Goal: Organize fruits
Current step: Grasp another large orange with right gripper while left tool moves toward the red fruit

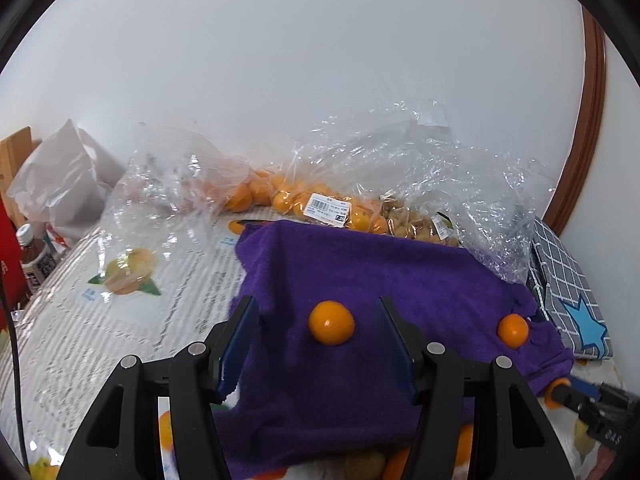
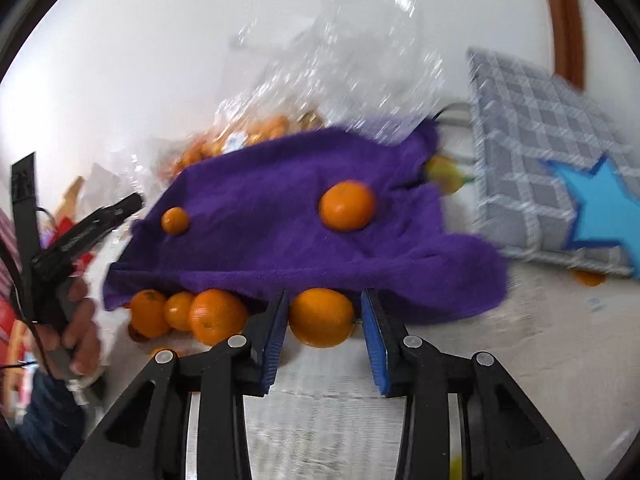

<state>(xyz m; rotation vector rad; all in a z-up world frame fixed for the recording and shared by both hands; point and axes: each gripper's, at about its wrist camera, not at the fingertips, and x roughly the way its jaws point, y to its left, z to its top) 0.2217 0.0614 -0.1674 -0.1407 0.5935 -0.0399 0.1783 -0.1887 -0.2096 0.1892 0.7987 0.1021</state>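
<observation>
Presently the step in hand appears to be picking up a loose fruit: the right gripper (image 2: 323, 322) has its fingers set narrow around an orange (image 2: 322, 317) lying on the desk (image 2: 540, 344) at the near edge of the purple towel (image 2: 260, 248), the blue pads close on either side; firm contact cannot be confirmed. The left gripper (image 1: 318, 334) hangs above the towel, fingers moderately wide and empty, framing a small orange (image 1: 331, 322) that rests on the cloth. Next, in my judgement, the right fingers need to finish closing and lift without rolling the fruit. The right view alone shows a cluster of oranges (image 2: 188, 316) at the towel's edge and the person's hand (image 2: 76, 328). The left view alone shows clearly the bagged oranges (image 1: 304, 200) behind and a bottle (image 1: 34, 256).
</observation>
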